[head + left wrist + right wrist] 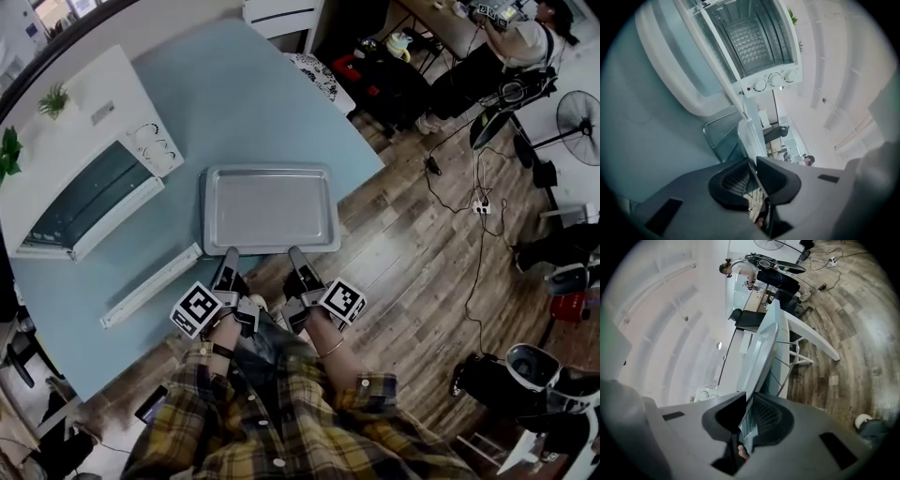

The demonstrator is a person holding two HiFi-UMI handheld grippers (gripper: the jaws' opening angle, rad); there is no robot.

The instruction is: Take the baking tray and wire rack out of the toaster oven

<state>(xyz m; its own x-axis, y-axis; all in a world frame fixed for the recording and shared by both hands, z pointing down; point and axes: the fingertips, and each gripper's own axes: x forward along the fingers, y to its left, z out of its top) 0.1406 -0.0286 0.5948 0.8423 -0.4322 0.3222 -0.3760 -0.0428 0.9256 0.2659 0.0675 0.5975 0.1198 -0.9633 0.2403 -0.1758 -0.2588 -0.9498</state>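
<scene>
The silver baking tray (270,208) lies flat on the blue-grey table (234,103), its near rim at the table's edge. My left gripper (228,255) pinches that rim on the left and my right gripper (298,253) pinches it on the right. In the left gripper view the tray's thin rim (747,136) runs into the narrow gap of the left gripper (752,171). The right gripper view shows the tray (761,352) edge-on, held in the right gripper (746,416). The white toaster oven (84,178) stands at the left with its door down. A thin wire frame (719,133) shows beside the tray; I cannot tell whether it is the rack.
A long white bar (150,286) lies on the table between the oven and my left gripper. Wooden floor (422,262) drops off right of the table, with cables, a fan (577,127) and a seated person (487,56) farther back.
</scene>
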